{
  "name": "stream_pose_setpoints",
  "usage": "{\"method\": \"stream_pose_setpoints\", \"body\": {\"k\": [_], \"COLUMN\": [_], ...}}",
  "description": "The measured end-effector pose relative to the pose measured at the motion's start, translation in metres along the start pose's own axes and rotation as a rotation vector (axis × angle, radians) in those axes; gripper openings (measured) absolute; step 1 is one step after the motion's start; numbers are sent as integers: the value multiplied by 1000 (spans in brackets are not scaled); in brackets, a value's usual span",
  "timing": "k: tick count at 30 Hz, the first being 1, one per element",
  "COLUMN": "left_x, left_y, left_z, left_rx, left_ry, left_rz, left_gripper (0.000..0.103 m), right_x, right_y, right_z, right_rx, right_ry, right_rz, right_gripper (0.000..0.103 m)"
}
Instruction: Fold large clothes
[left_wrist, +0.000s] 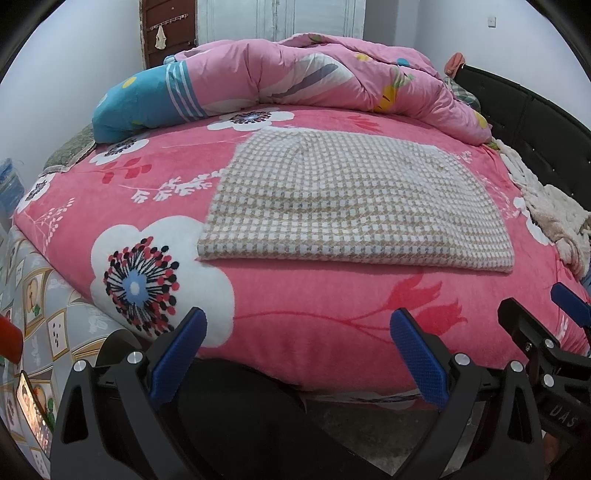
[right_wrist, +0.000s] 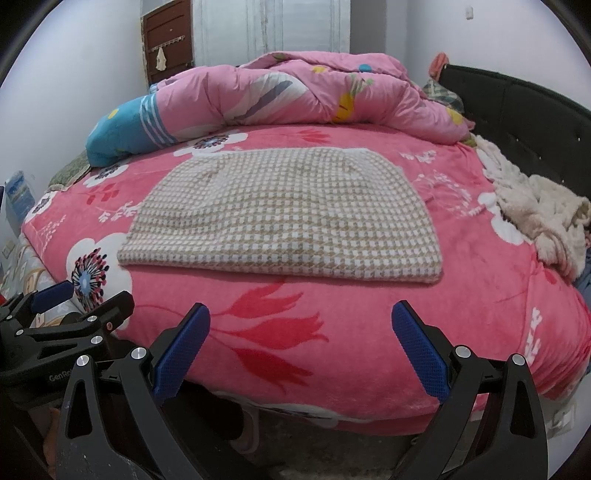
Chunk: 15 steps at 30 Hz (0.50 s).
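A beige-and-white checked garment (left_wrist: 351, 206) (right_wrist: 288, 214) lies folded flat in a rectangle on the pink flowered bedspread (left_wrist: 314, 332) (right_wrist: 369, 332). My left gripper (left_wrist: 297, 332) is open, held back from the near edge of the bed, with nothing between its blue pads. My right gripper (right_wrist: 301, 328) is open too, also short of the bed edge and empty. Each gripper shows at the side of the other's view: the right gripper (left_wrist: 546, 314) and the left gripper (right_wrist: 85, 295). Neither touches the garment.
A rumpled pink quilt (left_wrist: 332, 77) with a blue end is heaped along the far side of the bed. A cream fleecy garment (right_wrist: 535, 214) is piled at the right by the black headboard (right_wrist: 535, 122). A wall, a brown door and a curtained window stand behind.
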<state>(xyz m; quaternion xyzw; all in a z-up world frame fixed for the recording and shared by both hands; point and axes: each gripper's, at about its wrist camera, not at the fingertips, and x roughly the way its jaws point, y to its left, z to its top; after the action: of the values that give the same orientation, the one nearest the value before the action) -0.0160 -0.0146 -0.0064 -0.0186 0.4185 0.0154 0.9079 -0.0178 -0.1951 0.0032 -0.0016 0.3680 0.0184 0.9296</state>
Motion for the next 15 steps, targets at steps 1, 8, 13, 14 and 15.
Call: {"method": "stream_pose_setpoints", "body": {"k": [1, 8, 13, 14, 15], "left_x": [0, -3, -3, -3, -3], "left_y": [0, -1, -1, -1, -1], "left_z": [0, 1, 1, 2, 2], "left_rx": [0, 0, 0, 0, 0], "left_ry": [-1, -6, -6, -6, -6], "left_rz": [0, 3, 3, 4, 4], "left_gripper": [98, 98, 98, 98, 98], "right_x": [0, 0, 0, 0, 0], "right_y": [0, 2, 2, 2, 2], "right_z": [0, 1, 1, 1, 1], "right_rx": [1, -3, -3, -2, -3], "right_ry": [0, -2, -2, 0, 0], "right_rz": [0, -3, -4, -4, -5], "right_gripper": [95, 95, 95, 95, 95]}}
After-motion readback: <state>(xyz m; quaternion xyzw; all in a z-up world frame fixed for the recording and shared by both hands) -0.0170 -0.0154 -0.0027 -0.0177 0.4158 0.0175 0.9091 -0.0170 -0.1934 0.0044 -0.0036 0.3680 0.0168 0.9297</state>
